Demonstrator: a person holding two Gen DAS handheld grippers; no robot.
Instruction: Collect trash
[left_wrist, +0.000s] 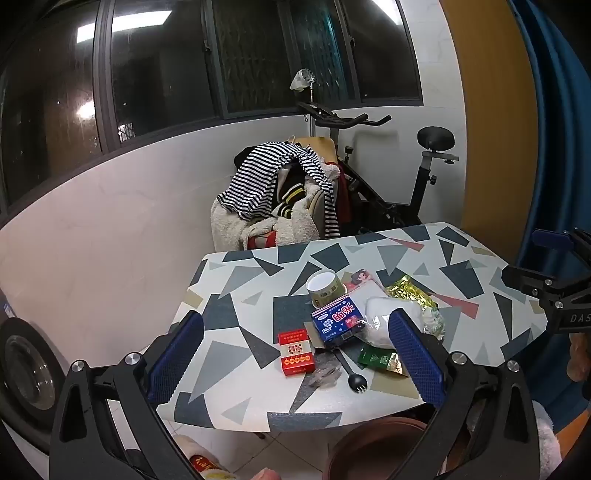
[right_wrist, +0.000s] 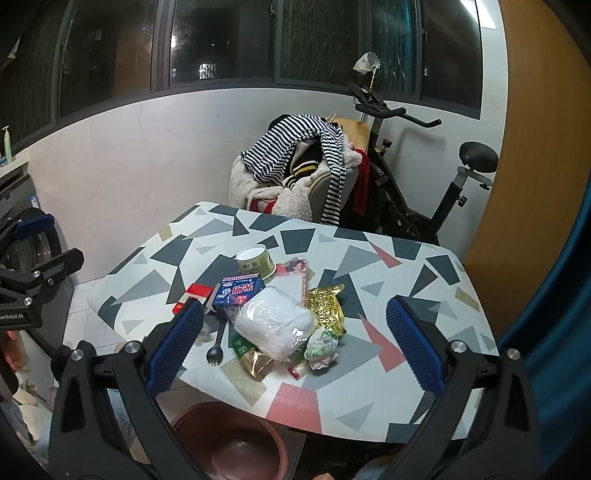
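— Patterned worktop (right_wrist: 229, 236) ahead; my left claw (left_wrist: 295, 354) and right claw (right_wrist: 295, 343) both gape wide, empty.
— Trash?
— Beyond the spork (right_wrist: 214, 350): white bag (right_wrist: 273, 325), blue box (right_wrist: 240, 291), then paper cup (right_wrist: 255, 258) farthest.

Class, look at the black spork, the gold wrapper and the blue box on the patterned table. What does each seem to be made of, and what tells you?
Black spork: probably plastic, matte, thin and moulded in one piece.
Gold wrapper: likely metallised foil film, crinkled with sharp glints.
Blue box: apparently printed cardboard, with flat faces and crisp folded edges.
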